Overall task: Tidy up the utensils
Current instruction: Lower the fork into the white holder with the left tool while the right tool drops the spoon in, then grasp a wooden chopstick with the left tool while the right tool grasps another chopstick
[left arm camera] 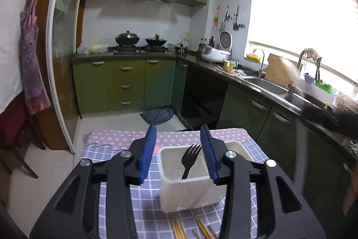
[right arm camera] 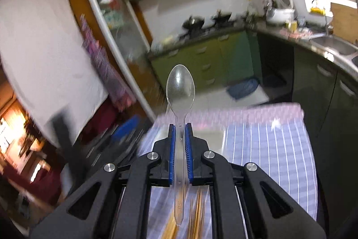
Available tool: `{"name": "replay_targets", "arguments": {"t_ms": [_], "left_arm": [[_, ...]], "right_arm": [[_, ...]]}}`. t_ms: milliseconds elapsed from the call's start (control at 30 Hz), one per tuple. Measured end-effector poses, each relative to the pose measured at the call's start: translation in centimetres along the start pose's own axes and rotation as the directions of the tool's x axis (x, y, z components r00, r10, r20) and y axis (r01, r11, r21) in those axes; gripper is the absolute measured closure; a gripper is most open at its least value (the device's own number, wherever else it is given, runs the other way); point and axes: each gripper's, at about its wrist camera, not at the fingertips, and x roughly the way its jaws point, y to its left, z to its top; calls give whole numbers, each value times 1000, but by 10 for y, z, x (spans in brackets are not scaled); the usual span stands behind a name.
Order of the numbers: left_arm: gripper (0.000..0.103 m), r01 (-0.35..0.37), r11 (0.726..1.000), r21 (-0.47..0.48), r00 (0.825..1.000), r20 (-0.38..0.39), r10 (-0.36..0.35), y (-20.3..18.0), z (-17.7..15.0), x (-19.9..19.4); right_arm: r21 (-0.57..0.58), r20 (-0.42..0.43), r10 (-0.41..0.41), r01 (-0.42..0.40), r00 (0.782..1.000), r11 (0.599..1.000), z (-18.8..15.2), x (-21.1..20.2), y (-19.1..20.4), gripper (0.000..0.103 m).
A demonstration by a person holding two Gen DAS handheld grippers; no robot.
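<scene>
At the table's point(left arm camera: 125, 212) near edge, the left gripper point(left arm camera: 179, 149) stands open around the bin point(left arm camera: 185, 192) holding the fork point(left arm camera: 190, 158). The right gripper point(right arm camera: 180, 149) pinches a clear spoon point(right arm camera: 180, 86) aloft. That slick handle could slip, or a rushed lowering could clip the bin's rim.

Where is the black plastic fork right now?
In the left wrist view, the black plastic fork stands tines-up inside the white plastic caddy on the checked tablecloth, between the open left gripper fingers.

black fork point(left arm camera: 190, 159): upright in white caddy point(left arm camera: 185, 192) | clear spoon point(right arm camera: 180, 91): held | chopsticks point(left arm camera: 176, 230): on cloth
</scene>
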Motion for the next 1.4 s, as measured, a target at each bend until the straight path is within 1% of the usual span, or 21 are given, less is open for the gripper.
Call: {"name": "replay_targets", "arguments": {"t_ms": [33, 67, 167, 267, 333, 433, 533, 633, 733, 833, 933, 1000, 1033, 1133, 1200, 1233, 1300, 1333, 1367, 1400], "left_arm": [[63, -2, 1000, 10, 1000, 3, 2, 2, -1, -10], [63, -1, 1000, 18, 1000, 4, 1, 2, -1, -16], [63, -8, 998, 55, 1000, 8, 8, 6, -7, -42], [63, -1, 998, 57, 1000, -4, 1, 11, -10, -57], [63, 6, 999, 51, 1000, -21, -5, 15, -12, -61], [63, 19, 999, 34, 999, -48, -17, 17, -17, -64], [63, 27, 999, 35, 996, -80, -24, 18, -22, -62], [62, 28, 999, 39, 994, -107, -24, 15, -29, -57], [62, 27, 999, 29, 987, -157, -23, 13, -35, -50], [62, 20, 1000, 24, 974, -228, -14, 12, -44, -44], [62, 6, 1000, 31, 955, -298, 3, 9, -55, -40], [62, 9, 1000, 26, 938, -348, 0, 11, -63, -35], [62, 8, 1000, 25, 930, -368, 1, 9, -66, -35], [62, 4, 999, 41, 912, -410, 13, 5, -73, -32], [62, -1, 998, 55, 902, -432, 25, 2, -78, -30], [62, 1, 998, 55, 893, -450, 24, 1, -81, -28], [62, 6, 999, 50, 870, -493, 19, 0, -90, -22], [62, 7, 999, 46, 856, -517, 18, -1, -94, -18], [62, 5, 999, 47, 845, -535, 21, -2, -97, -14], [62, 2, 999, 52, 830, -557, 28, -3, -103, -8]], "right_arm": [[0, 20, -16, 16, 1000, 1000, 6, 6, -2, 93], [-5, 48, -49, 49, 998, 999, 14, 16, -1, 93], [-16, 77, -122, 123, 990, 992, 28, 46, -4, 93], [-10, 84, -159, 161, 984, 987, 31, 71, -10, 93], [-16, 71, -181, 182, 981, 983, 29, 88, -13, 93], [-42, 59, -195, 197, 979, 979, 16, 96, -15, 93], [-75, 66, -206, 211, 976, 975, -5, 87, -16, 93], [-134, 66, -229, 236, 971, 962, -23, 75, -13, 93], [-184, 11, -231, 229, 973, 956, -40, 76, -9, 93], [-214, -25, -242, 231, 970, 949, -57, 77, -7, 93], [-229, -61, -248, 228, 967, 946, -67, 82, -9, 93], [-228, -68, -243, 222, 967, 948, -71, 81, -10, 86], [-230, -64, -244, 223, 968, 947, -71, 80, -12, 79], [-230, -35, -236, 222, 971, 948, -67, 63, -9, 75], [-228, -9, -222, 214, 975, 950, -67, 43, -6, 70], [-225, -4, -218, 212, 976, 951, -64, 34, -5, 69], [-210, -14, -211, 203, 977, 956, -69, 13, -7, 67], [-208, -23, -208, 199, 978, 958, -71, 6, -9, 65], [-213, -46, -218, 204, 975, 955, -78, 0, -12, 61], [-220, -64, -231, 212, 971, 952, -83, -4, -15, 59]]}}
